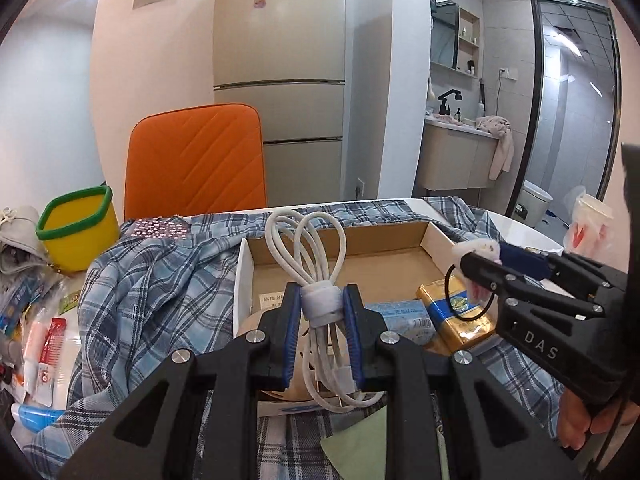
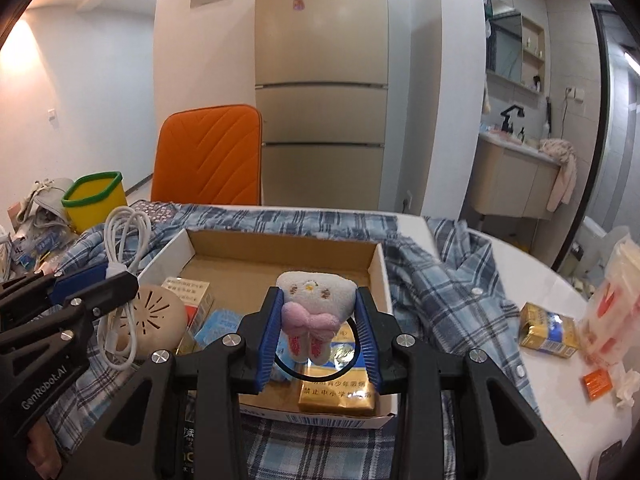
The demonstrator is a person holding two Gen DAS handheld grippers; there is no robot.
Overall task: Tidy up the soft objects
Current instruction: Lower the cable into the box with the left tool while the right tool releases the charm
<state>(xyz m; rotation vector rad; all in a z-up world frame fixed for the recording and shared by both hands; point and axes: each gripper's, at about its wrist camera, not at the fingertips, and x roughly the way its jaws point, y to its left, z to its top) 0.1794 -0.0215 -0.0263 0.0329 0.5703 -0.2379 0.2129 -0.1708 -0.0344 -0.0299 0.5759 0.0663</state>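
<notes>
My left gripper (image 1: 322, 304) is shut on a coiled white cable (image 1: 306, 240) at its wrap band, holding it above the open cardboard box (image 1: 344, 256); the cable also shows in the right wrist view (image 2: 124, 232). My right gripper (image 2: 318, 312) is shut on a white plush hair tie with a pink bow (image 2: 314, 300), its black elastic loop (image 2: 320, 372) hanging below, over the box (image 2: 280, 256). In the left wrist view the right gripper (image 1: 478, 258) reaches in from the right with the plush (image 1: 478, 248).
The box holds gold packets (image 2: 340, 384), blue packets (image 2: 222, 322) and a beige round device (image 2: 160, 316). A plaid shirt (image 2: 440, 280) lies under and around the box. A yellow bin (image 1: 78, 226), orange chair (image 1: 196, 160) and left-side clutter (image 1: 36, 328) stand nearby. A gold packet (image 2: 548, 330) lies right.
</notes>
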